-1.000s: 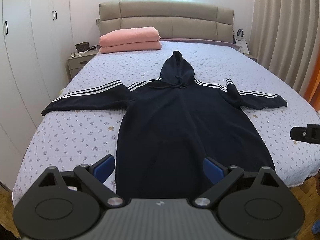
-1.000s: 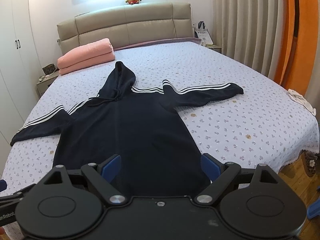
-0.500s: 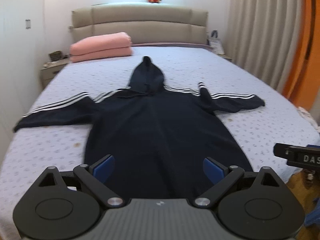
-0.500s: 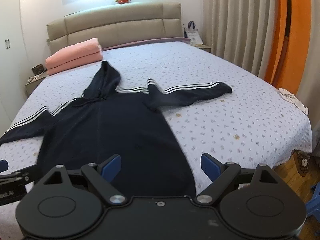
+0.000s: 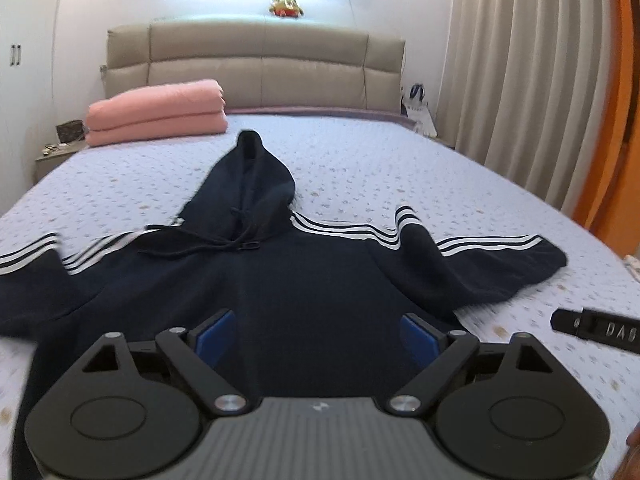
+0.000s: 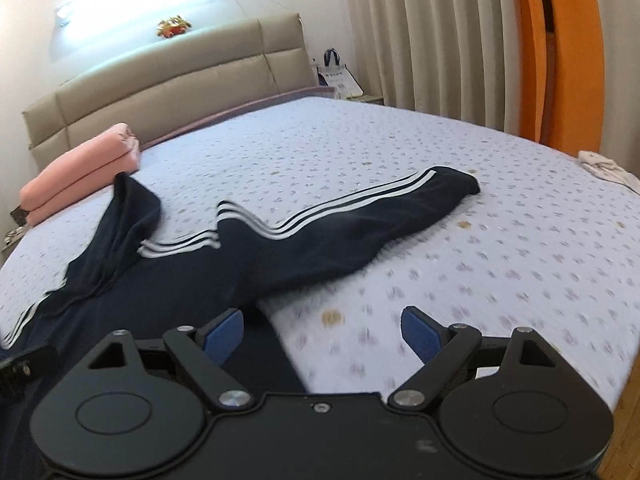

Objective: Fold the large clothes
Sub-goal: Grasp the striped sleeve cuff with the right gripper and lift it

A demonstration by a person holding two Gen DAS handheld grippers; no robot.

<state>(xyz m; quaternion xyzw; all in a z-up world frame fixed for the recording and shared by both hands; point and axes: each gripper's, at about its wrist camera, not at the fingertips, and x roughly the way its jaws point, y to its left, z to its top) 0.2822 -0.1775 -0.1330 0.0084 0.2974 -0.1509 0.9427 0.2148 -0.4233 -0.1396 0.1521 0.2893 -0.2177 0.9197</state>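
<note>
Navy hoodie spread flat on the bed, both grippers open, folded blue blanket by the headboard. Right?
Not quite: the folded blanket by the headboard is pink, not blue, as the left wrist view shows. The rest holds: the navy hoodie lies spread on the bed, and the left gripper and right gripper are open.

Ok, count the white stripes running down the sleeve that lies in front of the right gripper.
3. They run side by side along the upper edge of the right sleeve of the navy hoodie, from the shoulder out to the cuff near the bed's right side.
</note>
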